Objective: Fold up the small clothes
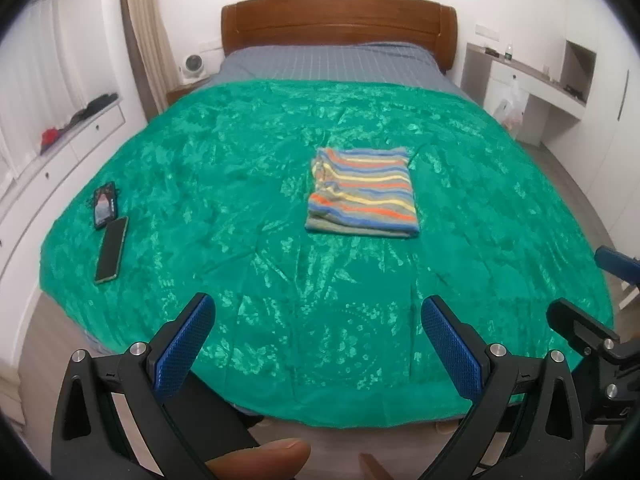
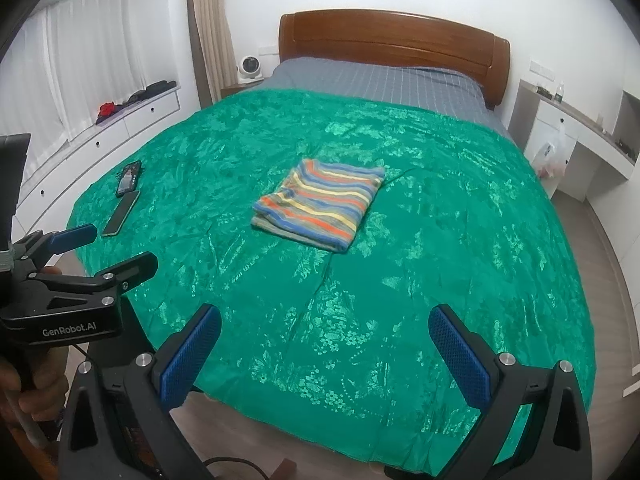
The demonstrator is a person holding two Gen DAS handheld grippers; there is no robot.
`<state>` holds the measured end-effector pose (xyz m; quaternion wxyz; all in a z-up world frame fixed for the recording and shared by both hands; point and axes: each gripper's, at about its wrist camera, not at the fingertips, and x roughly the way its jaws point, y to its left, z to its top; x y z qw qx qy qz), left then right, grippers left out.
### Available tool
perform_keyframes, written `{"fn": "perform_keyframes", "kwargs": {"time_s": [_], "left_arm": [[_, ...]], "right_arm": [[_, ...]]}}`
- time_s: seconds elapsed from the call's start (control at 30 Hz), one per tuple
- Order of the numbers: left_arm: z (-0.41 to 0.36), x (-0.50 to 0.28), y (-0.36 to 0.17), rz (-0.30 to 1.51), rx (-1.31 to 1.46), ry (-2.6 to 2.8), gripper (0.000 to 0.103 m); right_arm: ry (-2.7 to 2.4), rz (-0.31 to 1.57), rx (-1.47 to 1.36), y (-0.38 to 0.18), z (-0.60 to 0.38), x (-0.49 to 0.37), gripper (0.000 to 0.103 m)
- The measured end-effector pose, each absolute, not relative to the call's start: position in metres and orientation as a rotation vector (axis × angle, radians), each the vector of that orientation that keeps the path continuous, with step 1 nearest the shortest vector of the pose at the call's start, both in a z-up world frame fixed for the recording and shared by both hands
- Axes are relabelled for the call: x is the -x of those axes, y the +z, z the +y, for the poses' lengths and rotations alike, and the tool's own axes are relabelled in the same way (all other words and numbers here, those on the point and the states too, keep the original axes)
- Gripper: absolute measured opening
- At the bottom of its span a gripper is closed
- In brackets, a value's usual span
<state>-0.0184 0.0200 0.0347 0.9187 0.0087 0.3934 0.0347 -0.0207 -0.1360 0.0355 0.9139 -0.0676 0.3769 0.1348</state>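
Green bedspread point(image 1: 280, 312) is filling my view as I am holding the left gripper point(image 1: 316, 344) and right gripper point(image 2: 324, 354) wide open and empty at its foot, the folded striped garment point(image 1: 362, 192) lying mid-bedspread, well ahead, long axis running headboard-ward, neither gripper clearly nearer.

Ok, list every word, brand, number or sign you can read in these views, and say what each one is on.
"GenRobot.AI": white lettering on the black body of the left gripper, seen in the right wrist view.
The lit phone on the green bedspread shows a screen image, too small to read.
The bottle on the shelf has a label, too blurred to read.
Nothing else is legible.
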Motion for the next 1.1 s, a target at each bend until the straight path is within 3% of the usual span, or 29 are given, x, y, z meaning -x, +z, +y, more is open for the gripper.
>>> {"fn": "perform_keyframes", "kwargs": {"time_s": [1.1], "left_arm": [[0.023, 0.0187, 0.0375, 0.788, 0.013, 0.088, 0.103]], "right_arm": [[0.258, 0.768, 0.141, 0.0388, -0.1343, 0.0199, 0.102]]}}
